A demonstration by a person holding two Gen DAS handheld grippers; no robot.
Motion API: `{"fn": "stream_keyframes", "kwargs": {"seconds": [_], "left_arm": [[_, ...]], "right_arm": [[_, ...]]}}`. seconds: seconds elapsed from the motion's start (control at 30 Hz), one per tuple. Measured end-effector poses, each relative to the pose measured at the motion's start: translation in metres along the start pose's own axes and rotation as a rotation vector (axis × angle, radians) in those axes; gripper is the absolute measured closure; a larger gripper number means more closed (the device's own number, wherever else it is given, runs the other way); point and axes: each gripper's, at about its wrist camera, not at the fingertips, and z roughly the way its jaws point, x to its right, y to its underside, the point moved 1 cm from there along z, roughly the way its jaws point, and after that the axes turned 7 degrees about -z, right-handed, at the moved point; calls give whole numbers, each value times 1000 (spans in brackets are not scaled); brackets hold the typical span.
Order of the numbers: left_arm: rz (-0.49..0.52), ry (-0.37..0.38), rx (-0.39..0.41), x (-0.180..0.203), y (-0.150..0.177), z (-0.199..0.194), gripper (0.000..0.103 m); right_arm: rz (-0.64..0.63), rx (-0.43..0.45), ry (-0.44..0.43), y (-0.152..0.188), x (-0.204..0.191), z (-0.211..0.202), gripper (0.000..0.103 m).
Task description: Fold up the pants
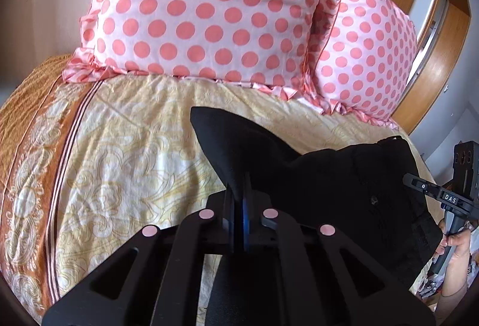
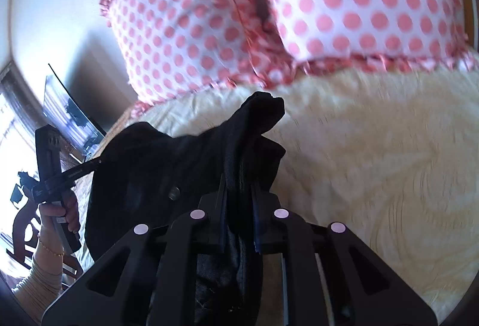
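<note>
above the bedspread (image 1: 125, 128), both tongs (image 1: 239, 206) (image 2: 239, 200) pinch the pants' (image 1: 329, 176) edges.

Pants (image 1: 329, 176): matt black cloth. Bedspread (image 1: 134, 131): textured woven cloth. Pillows (image 1: 209, 12): smooth, slightly glossy fabric. Headboard (image 1: 434, 71): polished wood.

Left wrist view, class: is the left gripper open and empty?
No: the left gripper is shut on a fold of the black pants, held above the bedspread.
</note>
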Motion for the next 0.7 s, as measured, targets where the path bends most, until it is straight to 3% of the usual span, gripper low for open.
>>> {"fn": "stream_keyframes", "kwargs": {"seconds": [0.27,0.43,0.5,0.53,0.6,0.63,0.67,0.7], "left_arm": [[-53,-15,83,-7,-35,8,100],[-59,-106,-29,-25,-30,53,97],[-35,-144,-26,-25,-25,60,89],[-26,-155,-22,-25,-24,59,82],[-16,-171,-2,-23,-24,51,63],[-4,-188,30,-22,-24,40,45],[13,-214,70,-19,-22,27,35],[33,-229,117,-15,-18,10,31]], "right_arm": [[-2,36,73,-39,4,29,90],[35,-107,215,-23,23,71,88],[7,-99,273,-23,17,69,83],[-8,-103,300,-24,14,67,75],[-43,-105,362,-24,7,60,62],[-64,-81,400,-24,3,51,56],[-77,-65,424,-22,0,43,54],[-105,-7,443,-19,-10,25,54]]}}
